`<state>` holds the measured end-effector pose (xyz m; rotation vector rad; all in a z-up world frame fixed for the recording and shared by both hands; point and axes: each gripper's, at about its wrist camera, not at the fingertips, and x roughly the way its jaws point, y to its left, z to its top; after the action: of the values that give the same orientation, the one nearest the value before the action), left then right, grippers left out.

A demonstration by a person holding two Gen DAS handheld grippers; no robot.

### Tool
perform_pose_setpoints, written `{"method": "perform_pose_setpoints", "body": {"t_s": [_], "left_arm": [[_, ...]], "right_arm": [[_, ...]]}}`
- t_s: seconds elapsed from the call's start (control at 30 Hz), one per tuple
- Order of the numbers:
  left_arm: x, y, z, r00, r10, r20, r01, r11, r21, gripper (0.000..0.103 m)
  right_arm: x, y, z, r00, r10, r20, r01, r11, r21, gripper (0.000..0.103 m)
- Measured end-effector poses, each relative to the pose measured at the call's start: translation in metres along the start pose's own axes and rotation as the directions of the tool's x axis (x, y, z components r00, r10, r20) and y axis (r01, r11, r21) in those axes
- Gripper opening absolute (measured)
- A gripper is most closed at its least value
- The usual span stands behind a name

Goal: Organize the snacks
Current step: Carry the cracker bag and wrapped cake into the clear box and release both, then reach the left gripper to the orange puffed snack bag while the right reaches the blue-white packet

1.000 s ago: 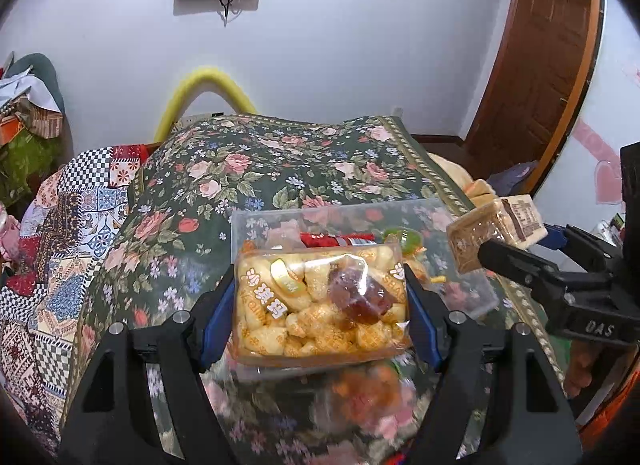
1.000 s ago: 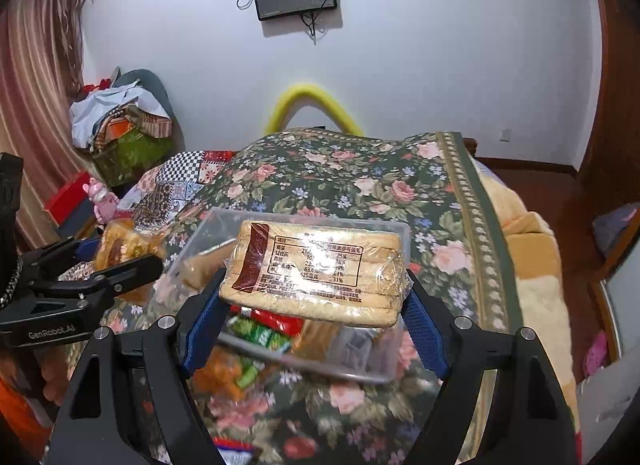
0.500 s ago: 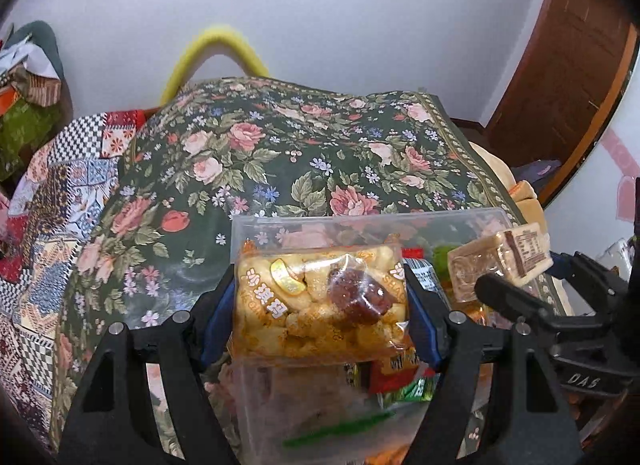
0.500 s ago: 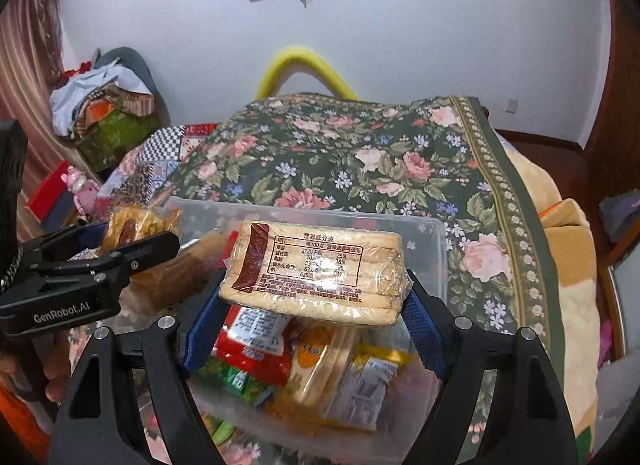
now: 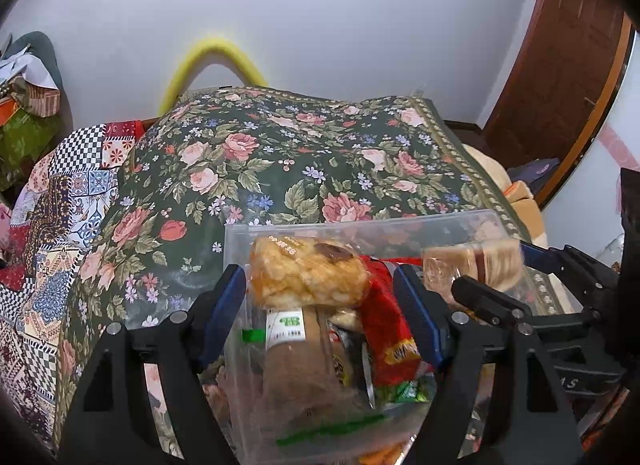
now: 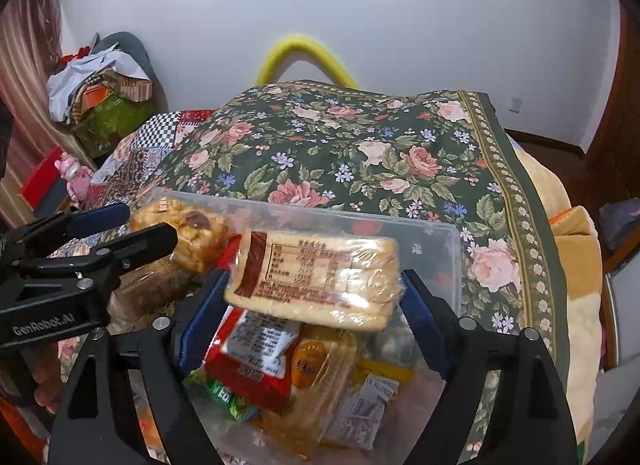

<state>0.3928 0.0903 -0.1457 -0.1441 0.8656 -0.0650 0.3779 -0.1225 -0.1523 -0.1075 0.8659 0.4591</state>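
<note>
Over the clear plastic bin [image 6: 448,241] on the floral bedspread [image 5: 280,161], both snack packs are at the point of release, so I'd say the step in hand is dropping them in with the rest. The left tool [image 5: 320,297] has its blue pads spread wide, with a gap on either side of the puffed-snack pack [image 5: 308,273]; the pack looks tipped and free of the pads, lying on or dropping onto the wrappers below, though I cannot tell which. The right tool [image 6: 308,305] also stands apart, its pads clear of the biscuit pack [image 6: 316,281], which sits tilted atop a red packet [image 6: 252,361] and yellow sachets inside the bin. The next move, to my eye, calls for lifting both tools straight up and out without catching the bin's wall or dragging a wrapper, then looking for any snacks left outside.
</note>
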Motion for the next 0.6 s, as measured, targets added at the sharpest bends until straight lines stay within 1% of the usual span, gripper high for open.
{"method": "perform_pose_setpoints", "body": {"t_s": [0.17,0.3,0.43,0.6], "left_arm": [[-0.029,-0.004,-0.008,1.000,0.001,0.030,-0.002,1.000,0.015,0.076],[-0.056,-0.009,-0.019,0.998,0.000,0.057,-0.002,0.999,0.037,0.076],[-0.084,-0.014,-0.039,0.997,-0.015,0.073,0.010,0.998,0.058,0.078],[-0.112,-0.018,-0.072,0.997,-0.033,0.074,0.027,0.997,0.076,0.079]], "right_arm": [[-0.021,0.001,-0.002,1.000,0.017,0.026,-0.017,1.000,0.009,0.083],[-0.045,0.007,-0.011,0.999,0.020,0.050,-0.019,1.000,-0.007,0.084],[-0.068,0.016,-0.027,0.998,0.016,0.064,-0.014,0.999,-0.036,0.085],[-0.090,0.027,-0.053,0.997,0.042,0.059,-0.039,0.998,-0.055,0.088]]}}
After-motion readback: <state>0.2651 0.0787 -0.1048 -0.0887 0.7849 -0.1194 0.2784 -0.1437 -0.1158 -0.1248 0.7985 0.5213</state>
